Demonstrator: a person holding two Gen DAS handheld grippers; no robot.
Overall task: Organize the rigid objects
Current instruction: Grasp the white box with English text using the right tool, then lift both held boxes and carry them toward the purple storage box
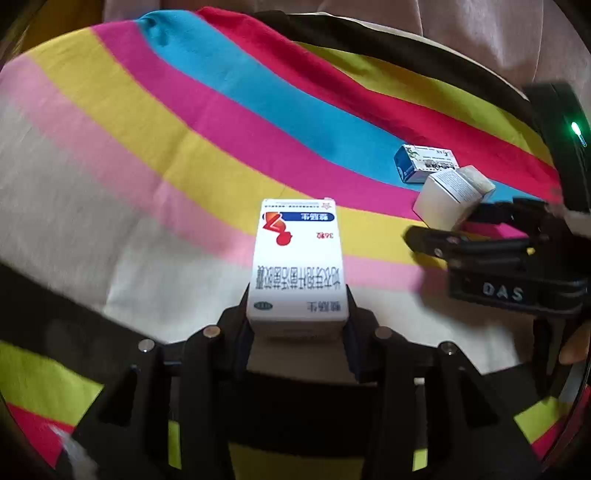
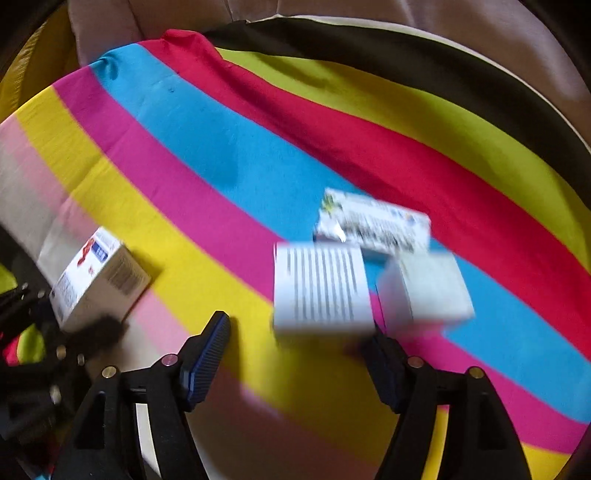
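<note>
My left gripper [image 1: 297, 314] is shut on a white medicine box with a red and blue logo [image 1: 297, 258], held just above the striped cloth; the box also shows at the left of the right wrist view [image 2: 98, 278]. My right gripper [image 2: 299, 354] is open, its fingers either side of a plain white box [image 2: 321, 290] that looks loose and blurred. A second white box [image 2: 424, 291] lies right of it. A blue and white box [image 2: 373, 221] lies behind them, and also shows in the left wrist view [image 1: 424, 162].
A cloth with pink, yellow, magenta, blue, red and lime stripes [image 1: 221, 122] covers the surface. A beige cushion [image 2: 480, 33] rises behind its far edge. The right gripper's black body [image 1: 517, 258] shows at the right of the left wrist view.
</note>
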